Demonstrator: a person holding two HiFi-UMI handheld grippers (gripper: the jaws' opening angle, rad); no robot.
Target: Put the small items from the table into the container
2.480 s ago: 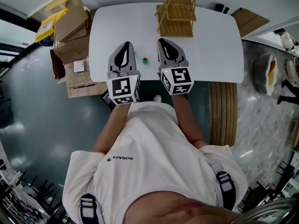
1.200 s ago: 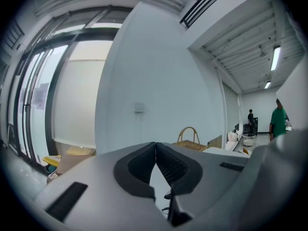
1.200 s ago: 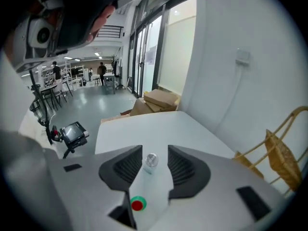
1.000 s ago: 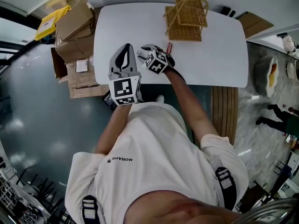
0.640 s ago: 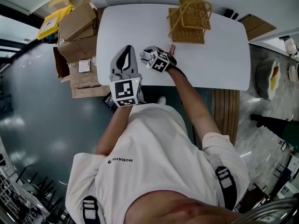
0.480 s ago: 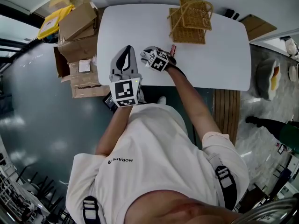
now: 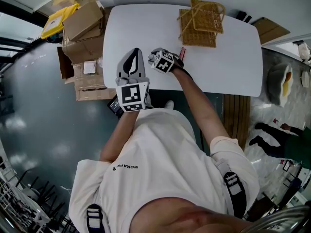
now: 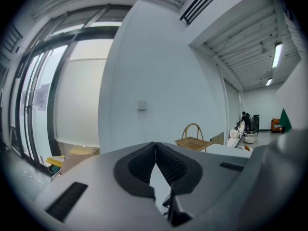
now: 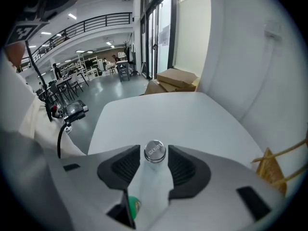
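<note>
My right gripper (image 7: 152, 57) lies turned leftward over the near part of the white table (image 7: 146, 23). In the right gripper view its pads sit against both sides of a small round silver-topped item (image 9: 154, 151). A green bit (image 9: 134, 205) shows low in the gap behind it. My left gripper (image 7: 132, 52) hovers at the table's near edge, shut and empty, its tips touching (image 8: 156, 145). A small red item (image 7: 182, 52) lies on the table just right of my right gripper. The wicker basket (image 7: 201, 20) stands at the far right of the table.
Cardboard boxes (image 7: 80, 25) are stacked on the floor left of the table. The table's near edge runs under both grippers. A wooden panel (image 7: 235, 115) lies on the floor at the right. The basket's handle (image 8: 193, 134) shows beyond my left jaws.
Since 2.5 s ago my right gripper has swung left across the table to where the green item lay. Over the last second both grippers have barely moved.
</note>
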